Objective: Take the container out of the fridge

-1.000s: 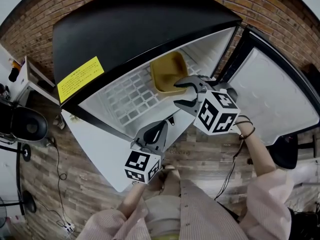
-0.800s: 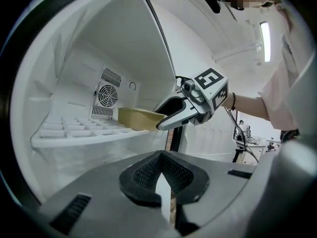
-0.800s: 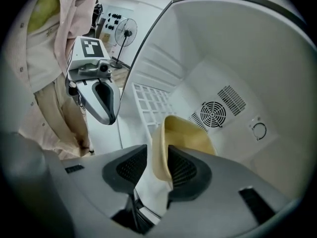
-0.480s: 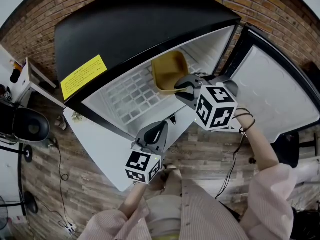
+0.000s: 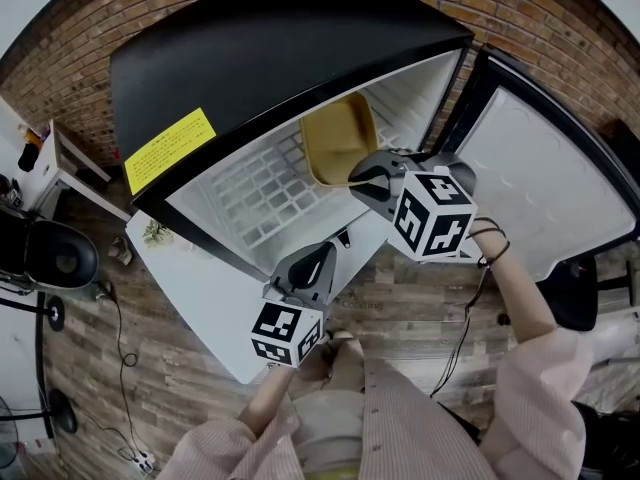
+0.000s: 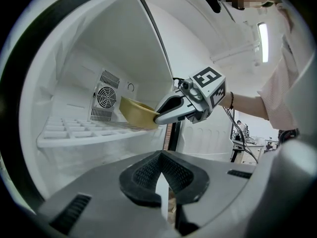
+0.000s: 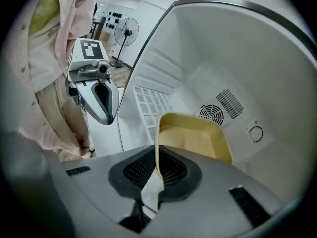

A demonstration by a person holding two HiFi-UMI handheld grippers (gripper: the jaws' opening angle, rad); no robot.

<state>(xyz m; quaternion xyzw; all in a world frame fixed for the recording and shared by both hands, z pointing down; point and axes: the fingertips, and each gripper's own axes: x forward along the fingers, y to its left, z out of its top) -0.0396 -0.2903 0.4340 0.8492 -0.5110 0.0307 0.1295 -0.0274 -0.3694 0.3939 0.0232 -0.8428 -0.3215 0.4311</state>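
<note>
1. The yellow container is found inside the fridge, over the white shelf.
2. Its near rim is pinched by the right claw, whose jaws have just been closing on it, evidently for withdrawal.
3. The left claw is held closed and empty outside the fridge, leaving the way out clear.

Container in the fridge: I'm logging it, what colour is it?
The container is mustard yellow, clearest in the right gripper view.

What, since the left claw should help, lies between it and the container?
Only bare shelf, shown in the left gripper view; the right claw has just been closing on the container from the side.
</note>
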